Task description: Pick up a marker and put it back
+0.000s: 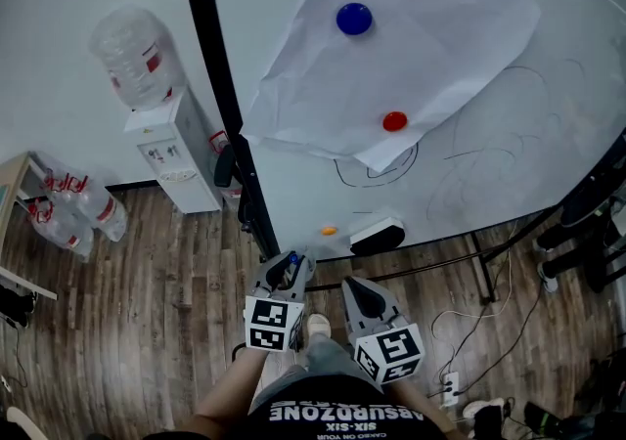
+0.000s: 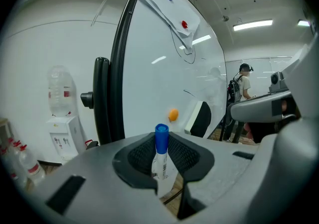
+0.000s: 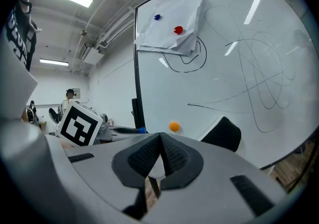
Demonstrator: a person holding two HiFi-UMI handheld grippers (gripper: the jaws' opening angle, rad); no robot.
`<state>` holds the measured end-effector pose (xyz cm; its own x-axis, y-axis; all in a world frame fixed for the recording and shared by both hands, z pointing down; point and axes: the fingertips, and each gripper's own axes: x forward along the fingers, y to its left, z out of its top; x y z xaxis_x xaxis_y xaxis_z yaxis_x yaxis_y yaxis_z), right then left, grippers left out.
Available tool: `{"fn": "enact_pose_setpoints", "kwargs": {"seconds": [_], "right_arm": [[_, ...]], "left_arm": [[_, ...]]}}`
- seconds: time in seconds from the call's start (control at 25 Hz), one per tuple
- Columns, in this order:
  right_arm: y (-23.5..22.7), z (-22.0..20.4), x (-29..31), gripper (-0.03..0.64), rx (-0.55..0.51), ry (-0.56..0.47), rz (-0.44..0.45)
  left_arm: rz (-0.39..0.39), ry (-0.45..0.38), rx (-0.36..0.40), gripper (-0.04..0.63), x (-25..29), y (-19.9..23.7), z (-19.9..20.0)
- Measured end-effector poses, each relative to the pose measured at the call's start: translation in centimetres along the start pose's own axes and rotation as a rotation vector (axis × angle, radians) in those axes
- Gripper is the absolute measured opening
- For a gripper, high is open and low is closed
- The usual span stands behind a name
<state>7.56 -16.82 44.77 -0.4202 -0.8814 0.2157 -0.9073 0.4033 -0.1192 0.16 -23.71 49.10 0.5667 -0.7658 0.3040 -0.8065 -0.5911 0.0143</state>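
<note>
Whiteboard point(image 1: 489, 164) before you: crumpled paper sheet point(image 1: 391, 47) pinned by blue magnet point(image 1: 354, 19) and red magnet point(image 1: 394, 121); orange magnet point(image 1: 330, 231), black eraser point(image 1: 378, 236) low down. Wooden floor point(image 1: 166, 291) beneath you: water dispenser point(image 1: 176, 150), spare bottles point(image 1: 78, 208), cables point(image 1: 479, 321).

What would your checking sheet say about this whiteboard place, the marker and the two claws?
Surface: whiteboard with scribbled black lines; paper sheet pinned by blue magnet and red magnet.
Job's things: blue-capped marker, held in the left claw.
Clutter: orange magnet and eraser low on the board.
Grippers: left claw shut on marker; right claw shut, empty.
Cables: loose cables on wood floor, right side.
Surroundings: water dispenser, spare bottles at left; a person far off.
</note>
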Motion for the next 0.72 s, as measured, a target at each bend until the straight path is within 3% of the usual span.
{"fn": "enact_pose_setpoints", "kwargs": {"seconds": [0.72], "right_arm": [[0.1,-0.3,0.0,-0.003,0.003,0.013,-0.001]], "left_arm": [[-0.030,0.060,-0.013,0.078,0.2,-0.8,-2.3]]}}
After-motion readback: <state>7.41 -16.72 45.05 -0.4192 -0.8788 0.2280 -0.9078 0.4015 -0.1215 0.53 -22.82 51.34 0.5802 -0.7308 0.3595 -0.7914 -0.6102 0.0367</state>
